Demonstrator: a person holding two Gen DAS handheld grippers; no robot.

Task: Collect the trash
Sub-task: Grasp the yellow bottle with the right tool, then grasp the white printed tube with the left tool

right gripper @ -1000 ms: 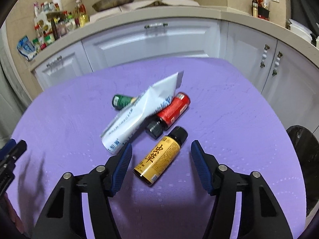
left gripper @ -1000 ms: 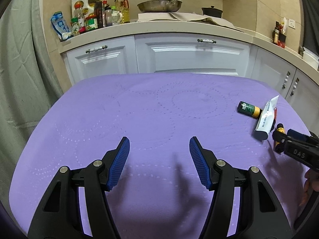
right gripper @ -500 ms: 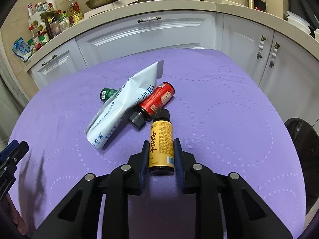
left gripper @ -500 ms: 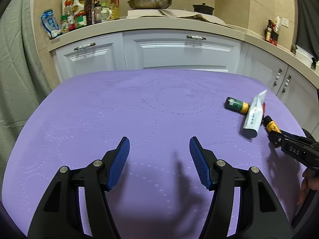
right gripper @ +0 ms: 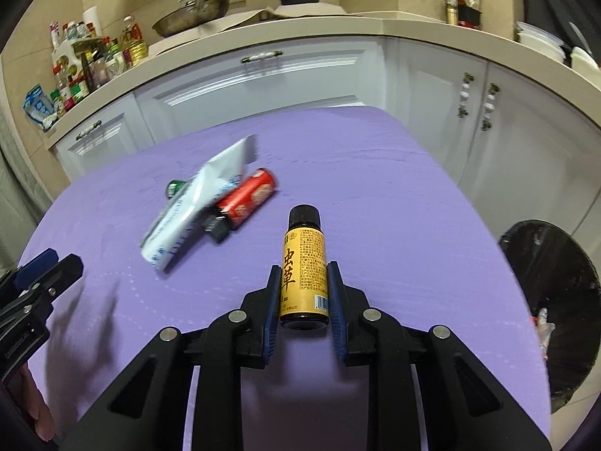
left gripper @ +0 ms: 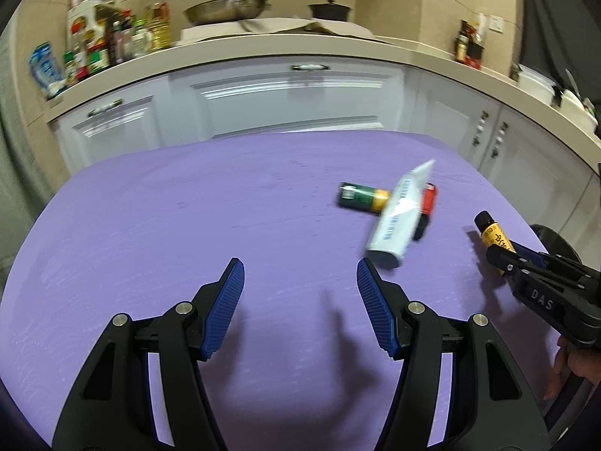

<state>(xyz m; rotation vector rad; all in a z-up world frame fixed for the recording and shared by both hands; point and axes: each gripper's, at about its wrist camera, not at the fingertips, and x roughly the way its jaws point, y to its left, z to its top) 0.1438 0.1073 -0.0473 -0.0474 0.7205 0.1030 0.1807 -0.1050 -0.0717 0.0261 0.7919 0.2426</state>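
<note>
Right gripper [right gripper: 303, 297]: fingers clamped on the yellow bottle [right gripper: 303, 270], pads on both sides of the label's lower half, black cap pointing away. The bottle looks lifted clear of the purple counter [right gripper: 375, 188]. Held low on the body, probably so the length stays in line with the fingers and does not swing.

Left gripper [left gripper: 300, 300]: fingers apart, nothing between them, hovering over bare cloth nearer the counter's left side. Likely waiting or lining up for the next pick.

Bin [right gripper: 552, 300]: dark-lined, standing off the counter's right edge, with some bits already inside. Judged destination for the bottle; the right hand is the nearer one, which would explain that hand taking this item.

Mid-counter pile, beyond both grippers: white tube [right gripper: 195, 206] lies slanted across a red can [right gripper: 248, 199] and a green bottle [right gripper: 174, 188], touching both. Tube on top, so it probably has to come off before either one under it can be gripped cleanly.

Far: white cabinets [right gripper: 263, 86] and cluttered kitchen worktop.
</note>
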